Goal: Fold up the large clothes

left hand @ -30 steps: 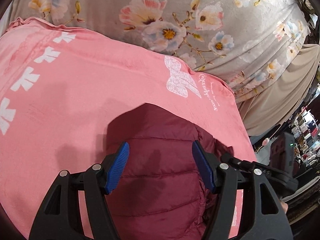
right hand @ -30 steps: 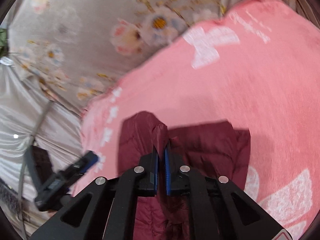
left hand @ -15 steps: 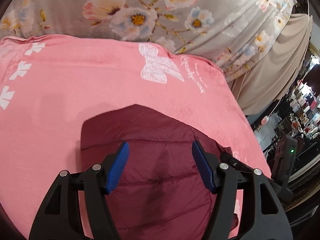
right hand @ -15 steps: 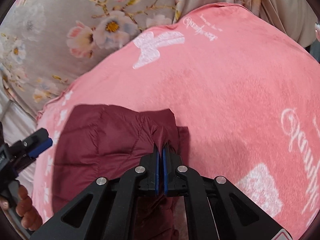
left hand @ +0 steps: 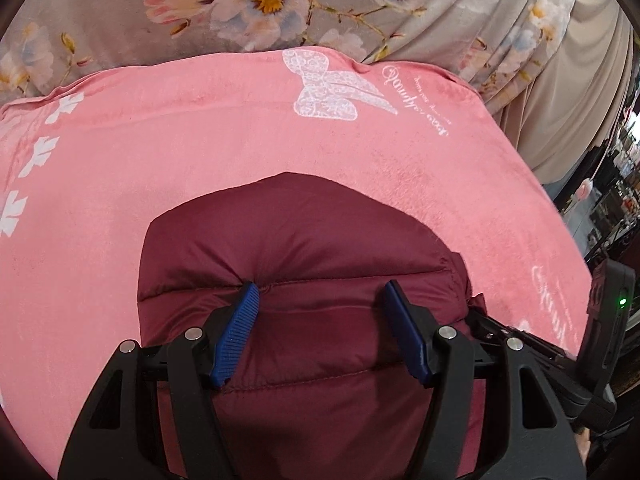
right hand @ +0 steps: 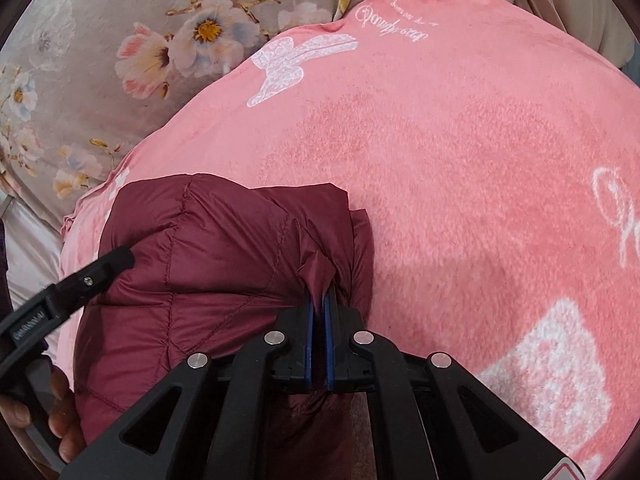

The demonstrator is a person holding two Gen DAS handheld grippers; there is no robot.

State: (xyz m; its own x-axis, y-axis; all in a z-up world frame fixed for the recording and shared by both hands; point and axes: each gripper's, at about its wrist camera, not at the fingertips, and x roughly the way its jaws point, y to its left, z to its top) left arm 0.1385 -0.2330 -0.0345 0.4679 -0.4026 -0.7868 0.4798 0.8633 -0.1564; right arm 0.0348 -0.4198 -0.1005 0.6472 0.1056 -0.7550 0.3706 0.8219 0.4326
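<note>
Left wrist view: pink blanket [left hand: 248, 152] with white bow print [left hand: 332, 90] covers the surface; floral grey sheet [left hand: 280, 4] lies beyond its far edge, beige drape [left hand: 568, 92] at far right. Maroon puffer jacket [left hand: 304, 240], quilted and bundled, sits on the near part of the blanket, centre. Left gripper [left hand: 322, 300] over the jacket, jaws spread wide; the left blue pad tip presses into a quilt seam, the right pad is above the fabric, nothing clamped between them, so released. Part of the other tool's black body shows at the near right edge, with a green light.

Right wrist view: same jacket [right hand: 208, 264] at near left on the blanket [right hand: 460, 168], floral sheet [right hand: 100, 60] far left. Left tool's black finger rests on the jacket's left side; fingers [right hand: 60, 412] of a hand show at the near left edge. Right gripper [right hand: 320, 292] is clenched, pads nearly together, pinching a thin fold at the jacket's right edge.
</note>
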